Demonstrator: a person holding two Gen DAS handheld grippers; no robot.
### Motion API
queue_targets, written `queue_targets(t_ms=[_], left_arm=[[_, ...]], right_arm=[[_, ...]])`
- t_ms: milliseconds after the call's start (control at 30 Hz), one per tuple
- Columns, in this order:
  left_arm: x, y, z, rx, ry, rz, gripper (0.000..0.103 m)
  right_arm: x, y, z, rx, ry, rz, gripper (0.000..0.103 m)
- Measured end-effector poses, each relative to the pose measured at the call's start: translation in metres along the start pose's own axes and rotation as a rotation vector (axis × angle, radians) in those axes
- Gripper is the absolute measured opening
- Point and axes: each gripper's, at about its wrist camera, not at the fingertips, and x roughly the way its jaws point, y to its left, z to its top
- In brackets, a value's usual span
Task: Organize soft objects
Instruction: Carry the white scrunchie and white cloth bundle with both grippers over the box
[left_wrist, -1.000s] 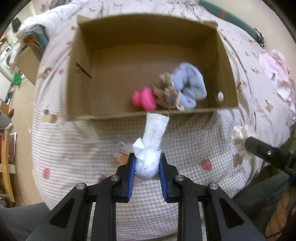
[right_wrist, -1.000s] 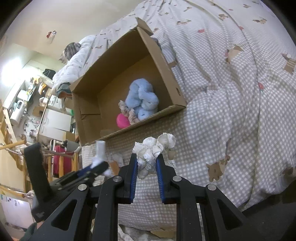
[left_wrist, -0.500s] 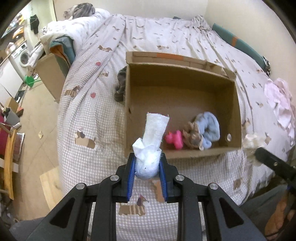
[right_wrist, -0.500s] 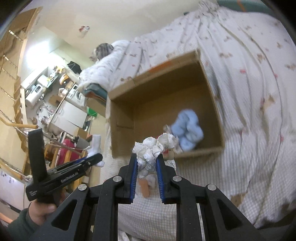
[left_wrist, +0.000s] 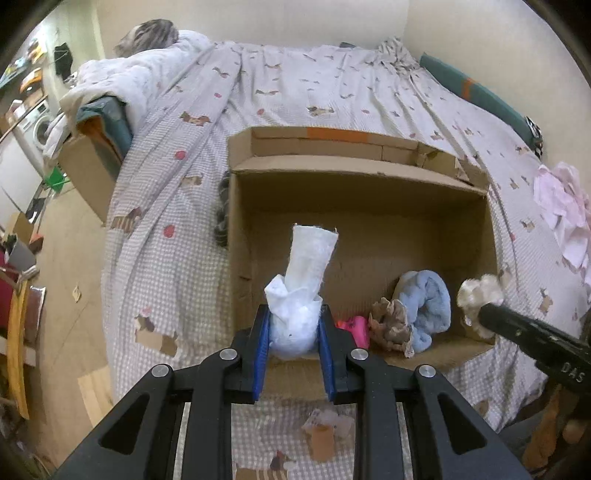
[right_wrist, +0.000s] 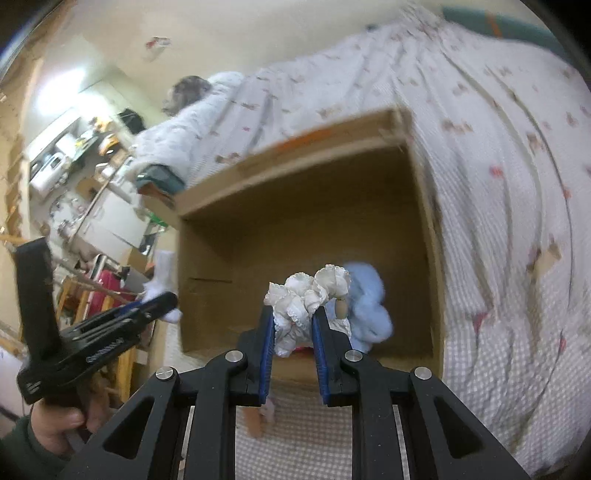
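Note:
An open cardboard box (left_wrist: 369, 173) (right_wrist: 207, 280) lies on the bed. Inside, near its front wall, are a light blue fluffy cloth (left_wrist: 428, 302) (right_wrist: 369, 299), a brown patterned scrunchie (left_wrist: 391, 325) and a pink toy (left_wrist: 354, 326). My left gripper (left_wrist: 293, 332) is shut on a white sock (left_wrist: 306, 273) and holds it above the box's front edge. My right gripper (right_wrist: 293, 328) is shut on a white frilly cloth (right_wrist: 306, 295), also above the front edge. The right gripper shows in the left wrist view (left_wrist: 491, 317) and the left one in the right wrist view (right_wrist: 162, 295).
The bed has a checked quilt (left_wrist: 166, 206) with small animal prints. A pink cloth (left_wrist: 561, 210) lies at the right. A small packet (left_wrist: 325, 432) lies on the quilt in front of the box. Another cardboard box (left_wrist: 88, 170) and the floor are at the left.
Both grippers have risen and moved toward the box with their cloths still held. The view now looks down into the box from above its front edge.

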Motion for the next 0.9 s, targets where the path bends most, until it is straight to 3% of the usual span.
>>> queue_targets(t_ms=[100, 300, 533, 900], left_arm=[[0.016, -0.002, -0.001, 0.011, 0.005, 0.005, 0.022], [0.047, -0.004, -0.007, 0.005, 0.027, 0.006, 0.022], [0.052, -0.003, -0.004, -0.036, 0.032, -0.043, 0.023], [0.059, -0.013, -0.006, 0.004, 0.058, -0.047, 0.023]], right_arm=[[0.014, -0.016, 0.001, 0.064, 0.039, 0.003, 0.022], [0.031, -0.020, 0.000, 0.040, 0.080, -0.041, 0.022], [0.047, -0.008, 0.000, -0.033, 0.116, -0.072, 0.022], [0.061, 0.000, 0.005, -0.040, 0.124, -0.097, 0.022]])
